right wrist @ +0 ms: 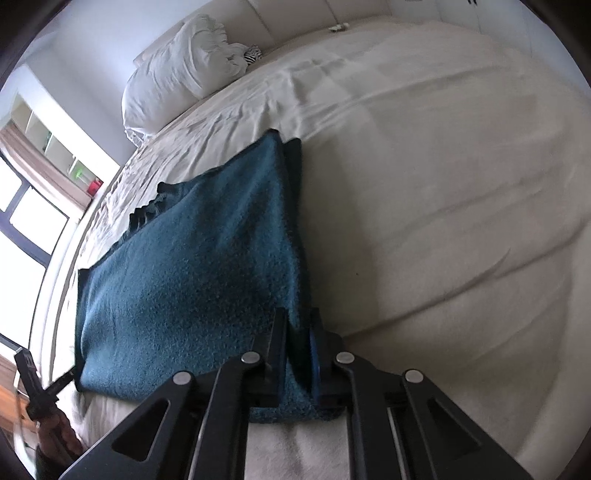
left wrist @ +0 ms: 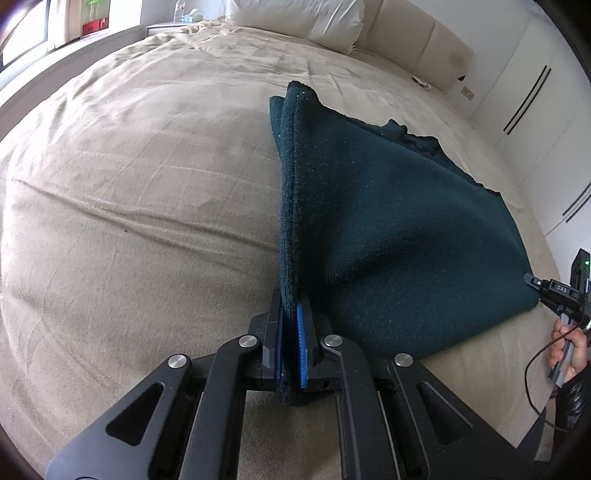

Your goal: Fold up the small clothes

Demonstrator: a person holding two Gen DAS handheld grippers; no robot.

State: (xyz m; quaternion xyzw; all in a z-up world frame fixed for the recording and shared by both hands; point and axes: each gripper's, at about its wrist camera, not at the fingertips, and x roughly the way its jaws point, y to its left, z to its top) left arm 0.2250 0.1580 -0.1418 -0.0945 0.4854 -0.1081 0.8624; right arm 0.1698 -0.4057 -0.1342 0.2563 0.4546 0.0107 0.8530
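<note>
- Left wrist view: the left gripper (left wrist: 291, 332) is clamped on a near corner of the dark teal knit garment (left wrist: 399, 229), with doubled layers of cloth pinched between its blue-lined pads. The garment is lifted at this edge and sags toward the beige bedspread (left wrist: 129, 206) beneath it.
- At the garment's other near corner, the right gripper (left wrist: 543, 291) pinches the fabric, so the near edge hangs stretched between the two tools.
- I judge the fold to be midway: the cloth already looks doubled, but it is not yet laid flat or smoothed.
- The far edge of the garment looks ragged or ribbed; the white pillow (left wrist: 295, 18) lies well beyond it.
- Right wrist view: the right gripper (right wrist: 299, 354) is closed on a thick, fuzzy corner of the garment (right wrist: 192, 266), its layers bunched between the jaws.
- The knit reads as soft and heavy, roughly rectangular, over the smooth, lightly creased bedspread (right wrist: 443, 206).
- The left gripper (right wrist: 72, 376) grips the garment's opposite corner.
</note>
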